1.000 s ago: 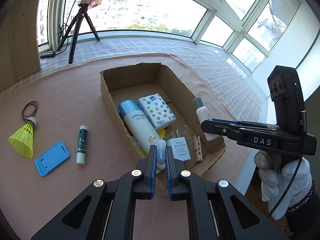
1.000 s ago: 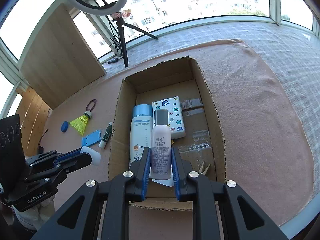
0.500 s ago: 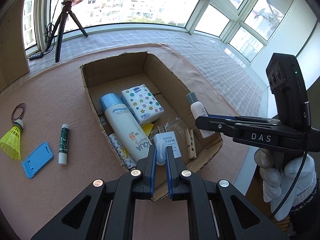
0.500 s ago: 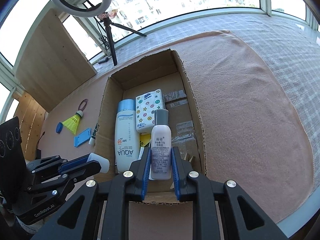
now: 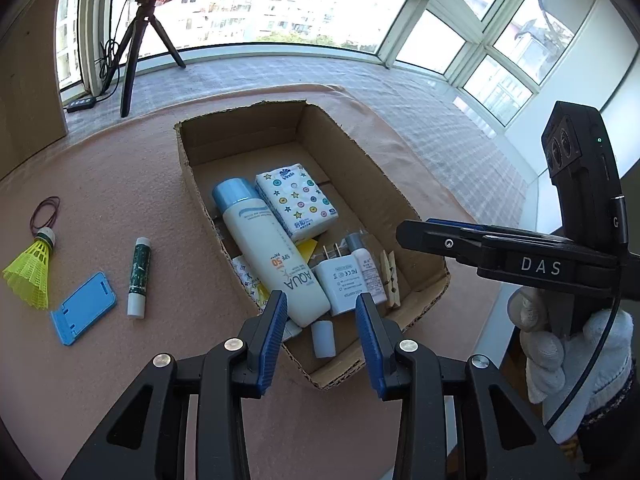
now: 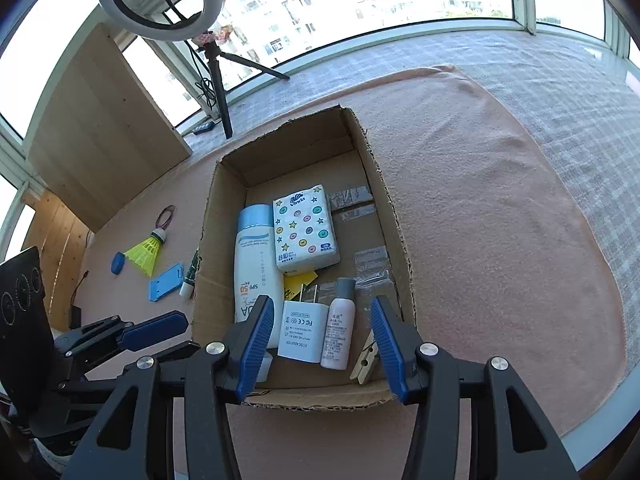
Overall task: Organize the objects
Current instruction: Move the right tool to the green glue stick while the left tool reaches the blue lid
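- Both grippers, left gripper (image 5: 320, 332) and right gripper (image 6: 322, 344), have let go and gape empty; small grey-capped bottle (image 6: 338, 328) and white cap (image 5: 323, 338) now lie in the brown cardboard box (image 6: 208, 240).
- Yellow shuttlecock (image 5: 30, 272), blue plastic stand (image 5: 84, 308) and green-white tube (image 5: 138, 278) remain on the table (image 5: 120, 200), seemingly left to pack.

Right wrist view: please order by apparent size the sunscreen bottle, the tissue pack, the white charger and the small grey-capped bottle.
1. sunscreen bottle
2. tissue pack
3. white charger
4. small grey-capped bottle

Charger and small bottle lie nearer the camera, so their true sizes are less sure.

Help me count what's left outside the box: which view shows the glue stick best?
The left wrist view: the whole glue stick lies in the open. In the right wrist view the box wall hides most of it.
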Demonstrator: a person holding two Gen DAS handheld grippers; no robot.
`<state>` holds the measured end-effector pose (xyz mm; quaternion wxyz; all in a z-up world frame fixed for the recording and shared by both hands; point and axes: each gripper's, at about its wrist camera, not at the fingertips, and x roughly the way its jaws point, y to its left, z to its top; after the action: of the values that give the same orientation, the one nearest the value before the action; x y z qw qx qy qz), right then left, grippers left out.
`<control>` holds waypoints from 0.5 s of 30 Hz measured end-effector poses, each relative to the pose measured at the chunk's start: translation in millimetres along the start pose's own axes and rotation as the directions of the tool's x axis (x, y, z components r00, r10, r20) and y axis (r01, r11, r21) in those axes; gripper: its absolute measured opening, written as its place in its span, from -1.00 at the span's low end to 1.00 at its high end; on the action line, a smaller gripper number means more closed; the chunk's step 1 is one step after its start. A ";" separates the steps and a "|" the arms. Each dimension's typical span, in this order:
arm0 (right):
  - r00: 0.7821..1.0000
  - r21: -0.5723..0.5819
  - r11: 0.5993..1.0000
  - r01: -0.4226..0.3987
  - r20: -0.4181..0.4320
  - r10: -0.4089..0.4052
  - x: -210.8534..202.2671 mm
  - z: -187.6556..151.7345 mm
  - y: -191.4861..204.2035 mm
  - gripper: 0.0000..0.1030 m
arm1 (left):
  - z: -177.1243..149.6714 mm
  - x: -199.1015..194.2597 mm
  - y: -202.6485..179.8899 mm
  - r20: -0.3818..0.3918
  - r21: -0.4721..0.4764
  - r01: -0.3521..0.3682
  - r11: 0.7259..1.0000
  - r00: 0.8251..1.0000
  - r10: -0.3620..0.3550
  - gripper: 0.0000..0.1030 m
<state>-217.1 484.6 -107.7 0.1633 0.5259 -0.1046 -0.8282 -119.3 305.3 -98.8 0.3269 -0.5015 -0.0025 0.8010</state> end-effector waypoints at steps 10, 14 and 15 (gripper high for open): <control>0.999 -0.011 0.999 -0.039 -0.003 0.039 0.3 -1.2 25.7 -0.09 | -11.2 -31.6 35.6 0.035 -0.059 -0.039 0.998 0.999 0.041 -0.25; 0.998 -0.020 0.998 -0.067 -0.002 0.067 1.3 -0.7 41.4 -0.09 | -20.4 -49.7 61.5 0.048 -0.105 -0.074 0.992 0.996 0.079 -0.25; 0.997 -0.024 0.997 -0.074 -0.002 0.074 1.6 -0.7 46.1 -0.09 | -23.0 -54.2 69.0 0.051 -0.118 -0.081 0.990 0.995 0.088 -0.25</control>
<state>-209.8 441.3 -93.4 0.2003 0.5201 -0.1136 -0.8225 -121.4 215.1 -89.7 0.2628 -0.4967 -0.0369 0.8263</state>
